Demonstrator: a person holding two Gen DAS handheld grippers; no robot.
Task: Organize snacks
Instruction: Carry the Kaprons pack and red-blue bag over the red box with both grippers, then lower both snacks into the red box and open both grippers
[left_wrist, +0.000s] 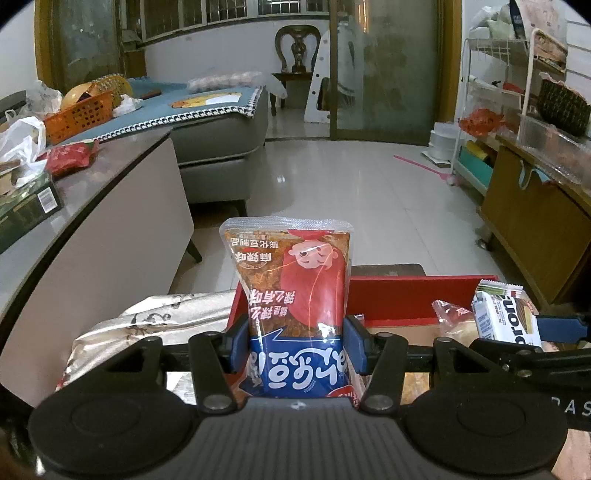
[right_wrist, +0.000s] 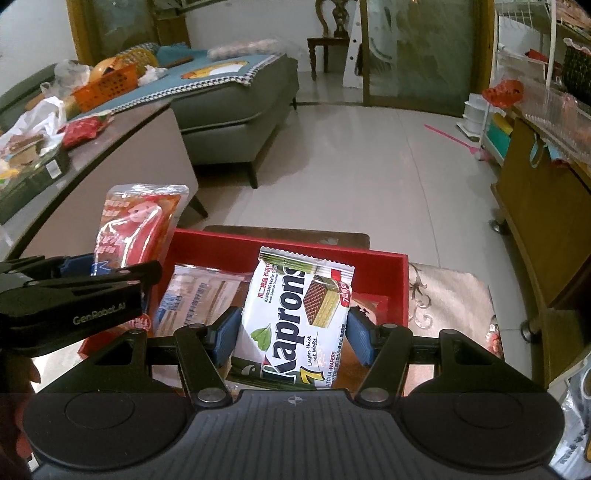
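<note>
My left gripper (left_wrist: 295, 345) is shut on a red and blue snack pouch (left_wrist: 295, 291), held upright over the left end of the red box (left_wrist: 406, 295). The pouch also shows in the right wrist view (right_wrist: 136, 229). My right gripper (right_wrist: 291, 336) is shut on a white Kaprons matcha wafer pack (right_wrist: 295, 314), held above the red box (right_wrist: 288, 254). That pack also shows at the right of the left wrist view (left_wrist: 506, 317). Other wrapped snacks (right_wrist: 199, 295) lie inside the box.
The box stands on a floral cloth (right_wrist: 450, 299) over a small table. A grey counter (left_wrist: 110, 192) with bags and a dark carton is on the left. A sofa (left_wrist: 221, 140) is behind, a wooden cabinet (left_wrist: 535, 221) on the right, tiled floor between.
</note>
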